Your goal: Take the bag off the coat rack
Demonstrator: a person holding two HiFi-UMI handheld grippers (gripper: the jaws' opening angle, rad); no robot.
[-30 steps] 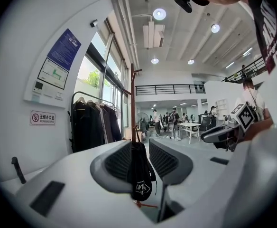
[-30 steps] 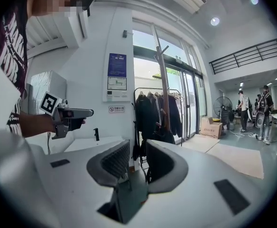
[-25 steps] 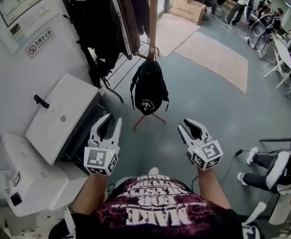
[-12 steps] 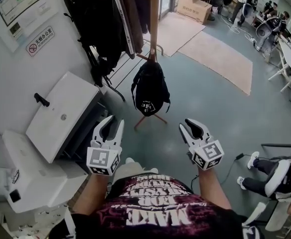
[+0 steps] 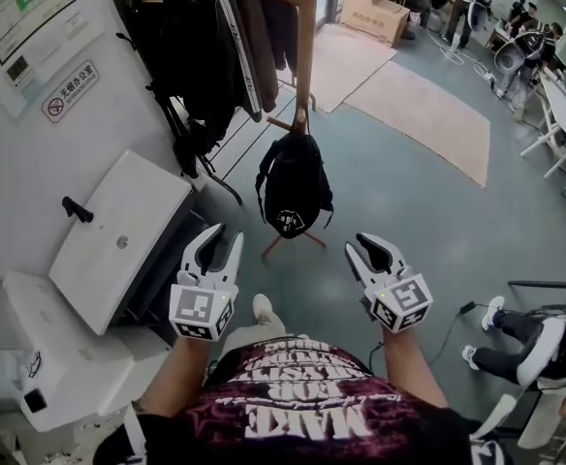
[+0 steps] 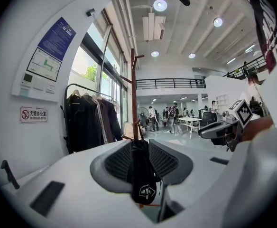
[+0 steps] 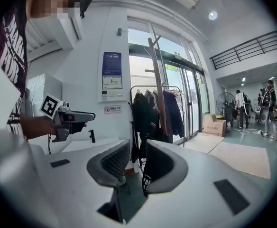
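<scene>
bag (image 5: 295, 184), black, hangs by its top loop from a low peg (image 5: 281, 123) on the rack (image 5: 306, 37), off the floor and well ahead of both grippers. the rack is a tall wooden pole, and dark coats (image 5: 196, 46) hang on a rail just to its left. the left gripper (image 5: 220, 245) has its jaws spread with nothing between them, the bag lined up far beyond the gap. the right gripper (image 5: 363, 250) is likewise spread and empty, aimed a little off the bag. this looks like the approach. to do it well: step closer, clamp the loop rather than the body, then lift up and outward along the peg's tilt so the loop slides off without rocking the pole or snagging the coats.
</scene>
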